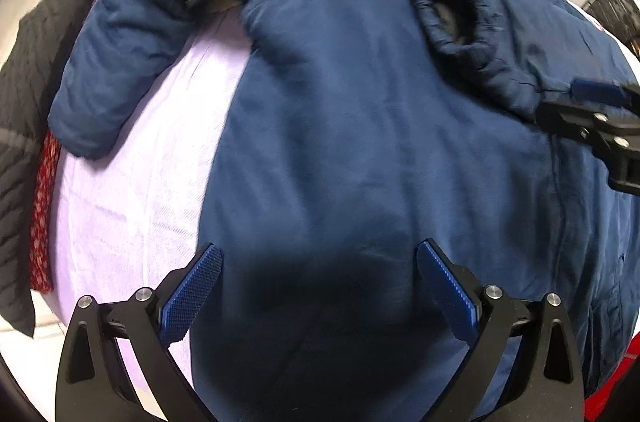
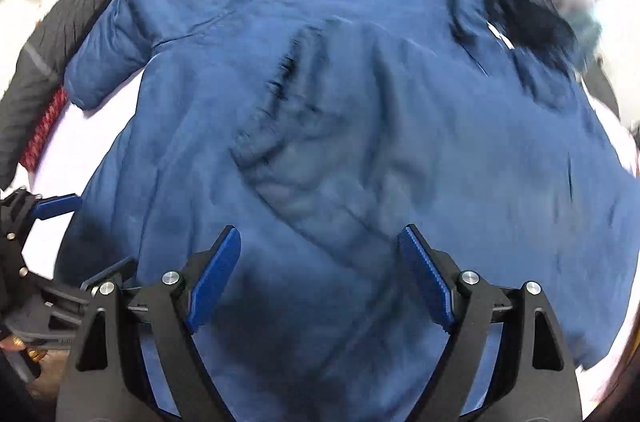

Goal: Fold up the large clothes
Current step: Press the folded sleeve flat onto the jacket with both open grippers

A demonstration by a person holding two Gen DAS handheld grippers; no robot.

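Lying flat on the lilac-covered counter (image 1: 120,190), the navy padded jacket (image 1: 360,142) is spread back-up, one sleeve (image 1: 116,62) stretched out to the side and the other sleeve (image 1: 460,22) already folded across the body, its cuff opening showing. That layout suits narrowing the garment before folding it lengthwise. The left hand-held gripper (image 1: 318,286) hovers over the hem with its jaws spread wide, holding nothing; the right hand-held gripper (image 2: 320,274) hangs likewise spread above the lower body. A black quilted coat (image 1: 28,102) and a red patterned cloth (image 1: 42,214) lie beside the outstretched sleeve.
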